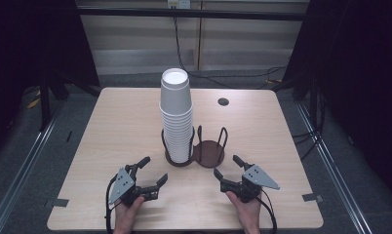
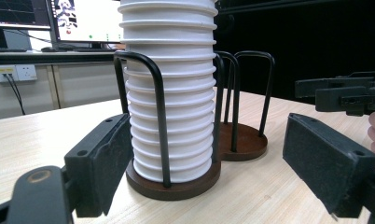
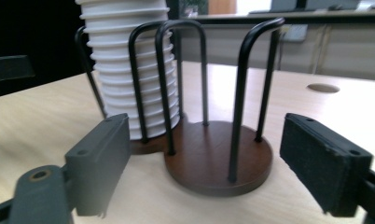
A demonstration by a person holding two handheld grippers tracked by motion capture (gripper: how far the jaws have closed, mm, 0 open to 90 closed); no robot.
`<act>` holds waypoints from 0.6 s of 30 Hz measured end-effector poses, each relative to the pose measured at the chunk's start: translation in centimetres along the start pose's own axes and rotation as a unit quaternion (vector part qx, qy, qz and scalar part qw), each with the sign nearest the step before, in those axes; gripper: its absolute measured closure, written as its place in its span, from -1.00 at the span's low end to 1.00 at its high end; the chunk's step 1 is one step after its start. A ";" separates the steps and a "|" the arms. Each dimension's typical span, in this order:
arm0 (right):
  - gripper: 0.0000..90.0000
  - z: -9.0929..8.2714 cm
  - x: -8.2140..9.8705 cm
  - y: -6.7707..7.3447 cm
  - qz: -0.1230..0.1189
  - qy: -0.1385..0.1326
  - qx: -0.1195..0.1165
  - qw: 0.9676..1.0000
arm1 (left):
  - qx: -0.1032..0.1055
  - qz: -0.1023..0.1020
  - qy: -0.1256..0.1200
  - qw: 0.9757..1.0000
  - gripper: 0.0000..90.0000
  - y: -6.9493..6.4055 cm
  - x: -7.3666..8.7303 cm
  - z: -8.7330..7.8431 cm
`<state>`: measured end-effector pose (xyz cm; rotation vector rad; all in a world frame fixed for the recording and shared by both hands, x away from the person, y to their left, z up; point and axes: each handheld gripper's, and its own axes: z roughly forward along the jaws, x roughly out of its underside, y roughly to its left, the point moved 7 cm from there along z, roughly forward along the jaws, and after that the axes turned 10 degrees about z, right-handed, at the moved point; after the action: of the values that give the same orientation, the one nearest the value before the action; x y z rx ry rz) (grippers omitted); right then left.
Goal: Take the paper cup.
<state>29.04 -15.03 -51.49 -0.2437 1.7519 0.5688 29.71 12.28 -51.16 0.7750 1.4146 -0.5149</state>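
While both grippers rest low on the table (image 1: 111,122), held wide apart and empty: left gripper (image 1: 152,171) just short of the cup stack (image 1: 176,117), right gripper (image 1: 228,168) just short of the empty holder (image 1: 208,152). Seen along the left gripper's own jaws, the stack (image 2: 169,93) stands dead ahead, nested upright inside black wire hoops on a brown round base (image 2: 176,186). Ahead of the right gripper, the bare second base (image 3: 218,156), touching the first, with the stack (image 3: 129,70) beyond and to its left. Probably paper or foam cups: very light, thin-walled, easily crushed, likely to cling together. Best taken near the top cup's stiffer rim (image 1: 175,78), above the hoops, with a gentle squeeze.
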 end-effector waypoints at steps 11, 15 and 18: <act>-0.52 -0.2 -0.5 0.8 0.001 0.020 -0.038 0.999 | 0.000 0.000 0.000 1.000 -0.65 0.0 0.0 0.0; -0.57 0.1 -0.8 1.2 0.002 0.034 -0.040 0.999 | 0.000 0.000 0.000 1.000 -0.65 0.0 0.0 0.0; -0.57 0.0 -1.3 1.5 0.006 0.035 -0.045 0.998 | 0.000 0.000 0.000 1.000 -0.65 0.0 0.0 0.0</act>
<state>28.73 -13.91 -49.92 -0.3209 1.7988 0.6552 29.71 12.28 -51.16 0.7750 1.4149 -0.5157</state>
